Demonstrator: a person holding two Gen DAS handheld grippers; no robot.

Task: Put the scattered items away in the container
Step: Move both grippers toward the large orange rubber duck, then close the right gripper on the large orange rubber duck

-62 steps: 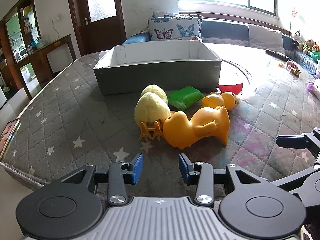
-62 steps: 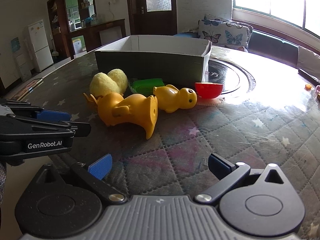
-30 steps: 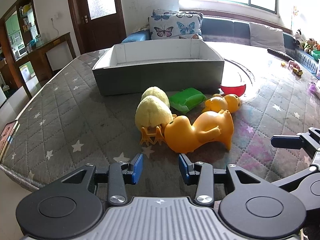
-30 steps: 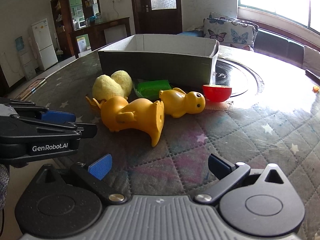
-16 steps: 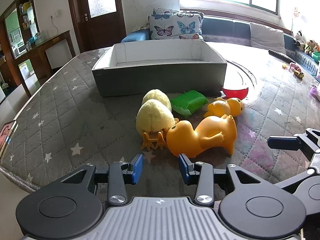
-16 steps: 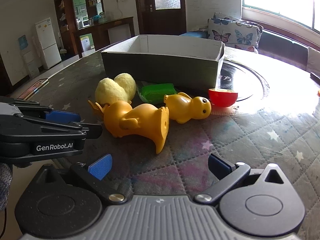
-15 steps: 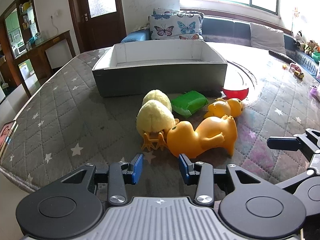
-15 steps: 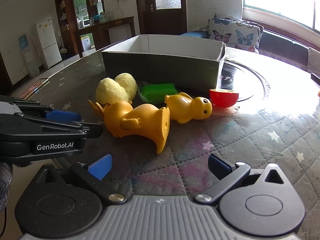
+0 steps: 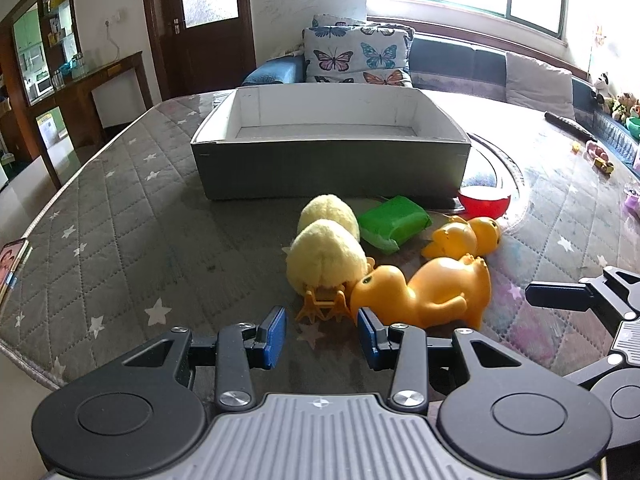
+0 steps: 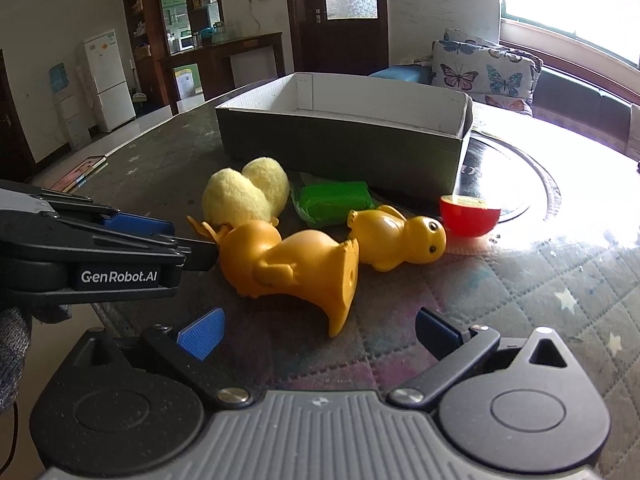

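Orange plastic big duck (image 9: pixel 430 290) lies on its side on the quilted table (image 9: pixel 120 220), its head just past our left claw (image 9: pixel 322 335), whose jaws sit at a moderate gap, gripping nothing. Right claw (image 10: pixel 318 330) is spread wide and empty, facing the duck's base. Plush chick (image 9: pixel 326 258), green block (image 9: pixel 394 222), small duck (image 10: pixel 396 240) and what looks like a red bowl (image 10: pixel 470 216) cluster before the grey box (image 9: pixel 330 152), none inside.

Ahead of me the box (image 9: pixel 330 168) stands on the quilted table (image 9: pixel 120 232). Before its front wall lie the plush chick (image 9: pixel 326 258) on the left, the block (image 9: pixel 394 222) to its right, then the bowl (image 9: pixel 484 204). Nearer me the big duck (image 9: pixel 424 292) lies on its side against the chick, the small duck (image 9: pixel 464 236) just behind it.
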